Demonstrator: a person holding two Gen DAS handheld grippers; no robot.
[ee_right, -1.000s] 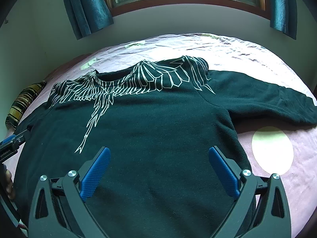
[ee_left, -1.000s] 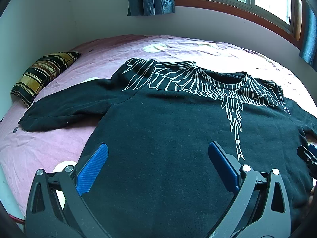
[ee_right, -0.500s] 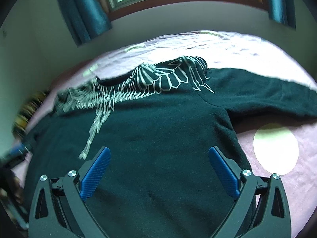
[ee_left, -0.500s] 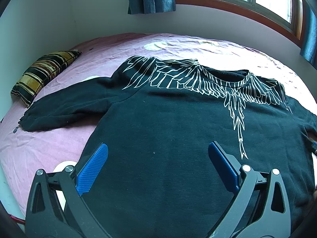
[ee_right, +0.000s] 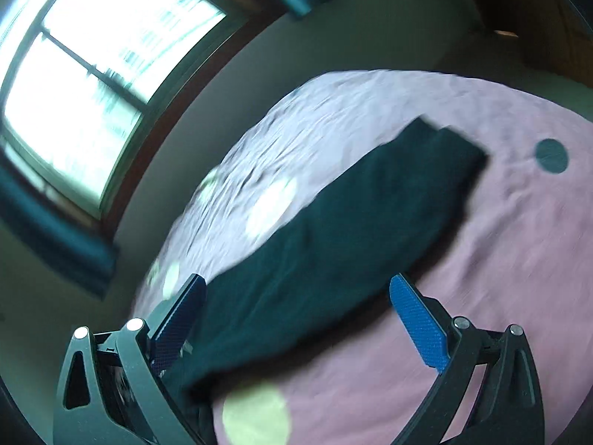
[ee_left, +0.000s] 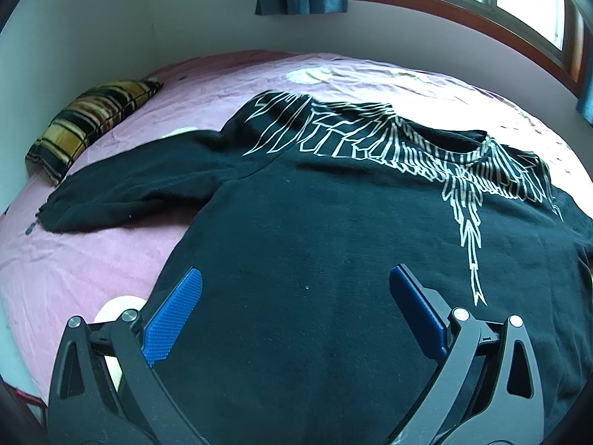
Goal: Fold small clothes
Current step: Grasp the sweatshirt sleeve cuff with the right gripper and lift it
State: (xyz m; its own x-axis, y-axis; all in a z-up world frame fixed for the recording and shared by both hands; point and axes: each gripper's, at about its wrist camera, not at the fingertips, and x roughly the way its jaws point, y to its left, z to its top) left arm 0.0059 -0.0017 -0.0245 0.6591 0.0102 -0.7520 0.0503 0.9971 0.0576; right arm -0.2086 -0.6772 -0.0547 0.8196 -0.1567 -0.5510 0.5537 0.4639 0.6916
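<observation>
No fold made yet, by my judgement: everything remains. Pink, wrinkled cotton-look bed sheet (ee_left: 111, 259) with pale round dots covers the bed. Black, soft fleecy sweatshirt with white line-drawn feather print (ee_left: 315, 222) lies flat, face up, mid-bed, sleeves spread toward the side edges. Right sleeve (ee_right: 370, 215) limp, straight; view blurred. Left tool (ee_left: 294, 298) released, empty, over the body. Right tool (ee_right: 296, 302) released, straddling the sleeve.

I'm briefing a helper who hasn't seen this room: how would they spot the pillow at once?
Start from the pink bedsheet covering the bed below the window. Go to its far left corner by the wall, beyond the left sleeve of the black sweatshirt with white feather print. There lies the yellow-and-black plaid pillow, the only striped, yellow thing on the bed.
</observation>
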